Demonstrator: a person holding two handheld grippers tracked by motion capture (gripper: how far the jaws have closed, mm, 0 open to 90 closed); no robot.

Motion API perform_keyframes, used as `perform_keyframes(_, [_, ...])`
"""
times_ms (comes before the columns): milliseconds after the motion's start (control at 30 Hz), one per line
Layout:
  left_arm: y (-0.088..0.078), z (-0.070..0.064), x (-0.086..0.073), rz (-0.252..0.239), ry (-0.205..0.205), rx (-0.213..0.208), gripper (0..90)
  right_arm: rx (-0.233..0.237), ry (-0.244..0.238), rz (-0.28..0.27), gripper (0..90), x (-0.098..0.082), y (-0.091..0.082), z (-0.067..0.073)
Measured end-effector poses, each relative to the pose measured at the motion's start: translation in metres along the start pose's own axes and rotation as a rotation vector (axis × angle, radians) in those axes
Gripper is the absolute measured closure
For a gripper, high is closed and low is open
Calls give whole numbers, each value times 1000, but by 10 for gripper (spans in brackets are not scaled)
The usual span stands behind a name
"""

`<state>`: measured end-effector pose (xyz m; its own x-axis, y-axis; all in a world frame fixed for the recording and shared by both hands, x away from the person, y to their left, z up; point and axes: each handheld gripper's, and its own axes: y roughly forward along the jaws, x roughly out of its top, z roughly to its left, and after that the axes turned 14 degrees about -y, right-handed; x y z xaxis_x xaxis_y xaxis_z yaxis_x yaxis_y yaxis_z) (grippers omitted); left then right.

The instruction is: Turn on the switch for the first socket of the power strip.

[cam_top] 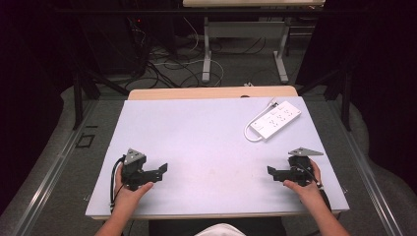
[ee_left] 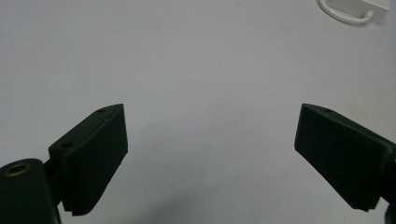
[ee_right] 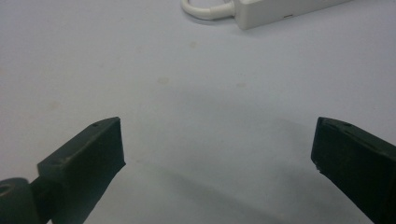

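Both tools gape wide, empty; high view adds the whole power strip (cam_top: pixel 275 119).

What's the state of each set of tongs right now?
Left tongs: open, holding nothing, over the bare table.
Right tongs: open, holding nothing, short of the white power strip.
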<state>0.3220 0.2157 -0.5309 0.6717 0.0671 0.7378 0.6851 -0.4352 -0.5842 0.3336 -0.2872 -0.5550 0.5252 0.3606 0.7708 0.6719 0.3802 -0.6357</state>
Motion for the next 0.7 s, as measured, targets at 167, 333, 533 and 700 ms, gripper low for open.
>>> perform_keyframes(167, [0, 0, 0, 1, 0, 0, 94, -5, -7, -1, 19, -1, 2, -2])
perform_keyframes(333, [0, 0, 0, 13, 3, -1, 94, 0, 11, 7, 22, -3, 4, -3])
perform_keyframes(533, [0, 0, 1, 12, 4, -2, 94, -1, 4, 15, 26, -4, 6, -4])
perform_keyframes(700, [0, 0, 1, 12, 3, -2, 94, -2, 5, 17, 27, -4, 6, -3])
